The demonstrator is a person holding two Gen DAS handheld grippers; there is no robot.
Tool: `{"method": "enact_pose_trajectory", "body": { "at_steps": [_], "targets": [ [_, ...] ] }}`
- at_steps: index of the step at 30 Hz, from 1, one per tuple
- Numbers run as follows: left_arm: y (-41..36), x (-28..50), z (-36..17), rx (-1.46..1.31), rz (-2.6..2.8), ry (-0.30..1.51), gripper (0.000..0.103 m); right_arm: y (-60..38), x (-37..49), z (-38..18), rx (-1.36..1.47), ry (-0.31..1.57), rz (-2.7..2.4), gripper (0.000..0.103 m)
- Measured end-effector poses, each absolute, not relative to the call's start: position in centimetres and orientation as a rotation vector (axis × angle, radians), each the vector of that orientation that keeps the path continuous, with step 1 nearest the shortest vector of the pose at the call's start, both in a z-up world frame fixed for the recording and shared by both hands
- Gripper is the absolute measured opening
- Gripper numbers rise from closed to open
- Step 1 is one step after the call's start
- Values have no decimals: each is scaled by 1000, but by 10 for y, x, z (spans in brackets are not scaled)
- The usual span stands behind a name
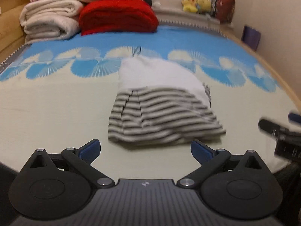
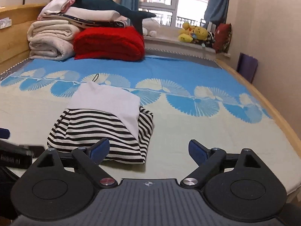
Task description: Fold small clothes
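A folded black-and-white striped garment with a white upper part point(image 1: 161, 111) point(image 2: 101, 126) lies on the bed sheet point(image 1: 47, 113) point(image 2: 207, 141). A thin loop sticks out of its far corner. My left gripper point(image 1: 145, 149) hangs above the sheet just in front of the garment, open, with nothing between its blue pads. My right gripper point(image 2: 149, 149) is also open and empty, near the garment's right front corner; its left fingertip point(image 2: 99, 149) overlaps the striped edge in the right wrist view. The right gripper's dark body point(image 1: 282, 137) shows at the edge of the left wrist view.
Folded white quilts point(image 2: 50, 41), a red blanket point(image 2: 109, 44) and stacked linens with a dark plush shark sit at the head of the bed. Yellow plush toys point(image 2: 193, 33) line the window sill. The bed's wooden edge point(image 2: 272, 113) runs along the right wall.
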State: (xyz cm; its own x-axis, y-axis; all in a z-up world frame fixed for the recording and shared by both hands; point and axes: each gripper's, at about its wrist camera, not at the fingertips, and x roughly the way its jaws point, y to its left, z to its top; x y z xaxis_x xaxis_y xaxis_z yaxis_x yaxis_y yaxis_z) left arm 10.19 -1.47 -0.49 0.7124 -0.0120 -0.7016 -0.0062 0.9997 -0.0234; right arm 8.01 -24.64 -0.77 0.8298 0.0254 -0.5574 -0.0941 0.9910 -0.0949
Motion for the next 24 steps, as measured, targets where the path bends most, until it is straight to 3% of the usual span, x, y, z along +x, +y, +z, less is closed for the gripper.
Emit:
{"method": "enact_pose_trajectory", "body": {
  "at_steps": [24],
  "targets": [
    [-7,126,-19,-47,9,807,102,-227,117,-31,-55,694,128,91]
  ]
}}
